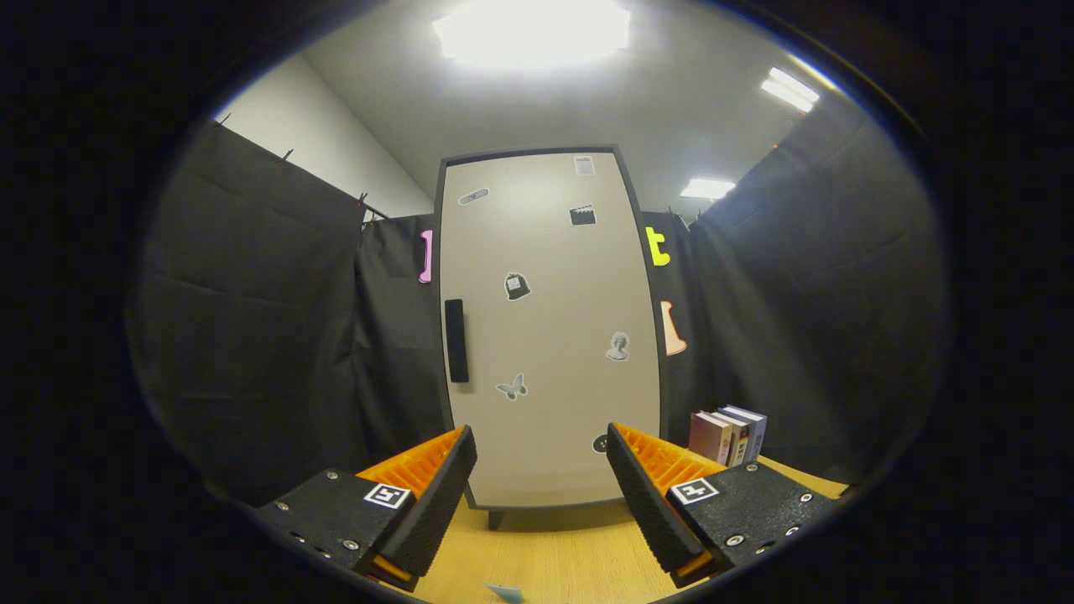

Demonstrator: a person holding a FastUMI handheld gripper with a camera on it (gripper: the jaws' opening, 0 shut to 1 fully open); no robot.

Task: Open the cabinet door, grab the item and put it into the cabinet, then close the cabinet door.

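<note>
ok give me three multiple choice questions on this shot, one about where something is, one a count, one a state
1. Where do the books stand?
A. on the table to the right of the cabinet
B. on top of the cabinet
C. between the fingers

2. How many dark handles are on the cabinet door?
A. one
B. two
C. three

3. What state is the claw in?
A. shut on a book
B. open, holding nothing
C. shut on the handle

Answers:
1. A: the books stand upright on the wooden table, beside the cabinet's right edge and beyond the right finger.
2. A: a single vertical handle sits near the door's left edge.
3. B: the fingers stand wide apart, with the closed door showing between them.
</note>
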